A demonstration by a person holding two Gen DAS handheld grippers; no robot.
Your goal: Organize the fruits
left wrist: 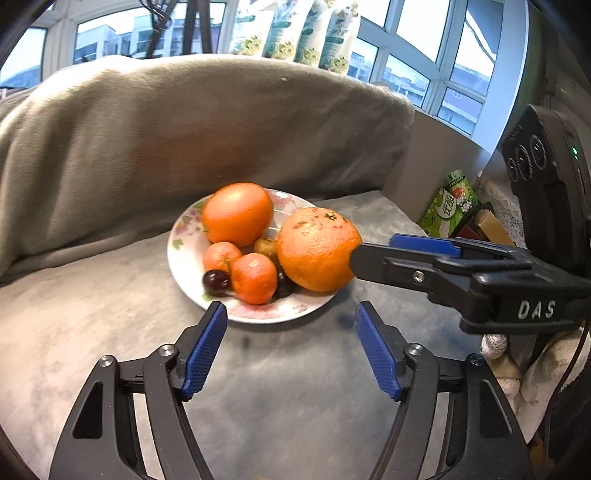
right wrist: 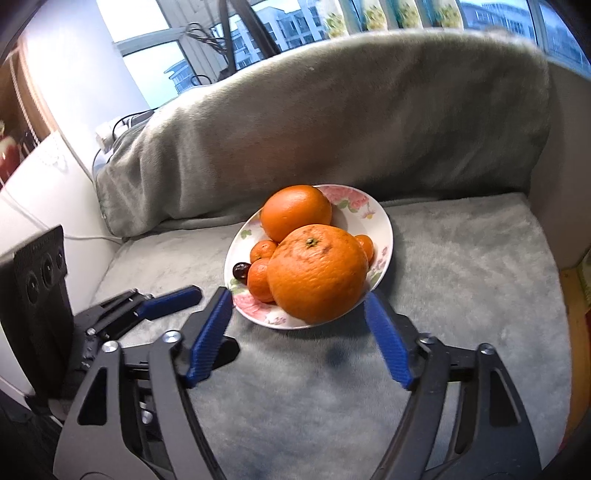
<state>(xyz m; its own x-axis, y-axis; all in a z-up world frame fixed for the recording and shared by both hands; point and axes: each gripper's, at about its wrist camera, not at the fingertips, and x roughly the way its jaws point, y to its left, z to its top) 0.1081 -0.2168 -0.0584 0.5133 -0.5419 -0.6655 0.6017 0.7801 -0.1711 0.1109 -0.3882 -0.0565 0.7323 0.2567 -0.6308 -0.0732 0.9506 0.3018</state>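
Observation:
A white floral plate [left wrist: 184,266] [right wrist: 380,225] sits on a grey blanket. It holds two big oranges, small mandarins [left wrist: 254,277], dark cherries [left wrist: 216,282] and a small greenish fruit [left wrist: 266,246]. The rough-skinned big orange [left wrist: 317,249] [right wrist: 318,271] rests at the plate's right edge. The smooth big orange [left wrist: 238,213] [right wrist: 295,211] lies behind it. My right gripper [right wrist: 299,314] is open, its blue pads wide on either side of the rough orange, not pressing it; it also shows in the left wrist view [left wrist: 373,251]. My left gripper [left wrist: 290,334] is open and empty, just before the plate.
A blanket-covered backrest [left wrist: 184,129] rises behind the plate. Snack boxes [left wrist: 452,206] stand at the right by a wall. Windows and patterned bags [left wrist: 295,29] are behind. A white ledge with cables [right wrist: 48,177] is at the left.

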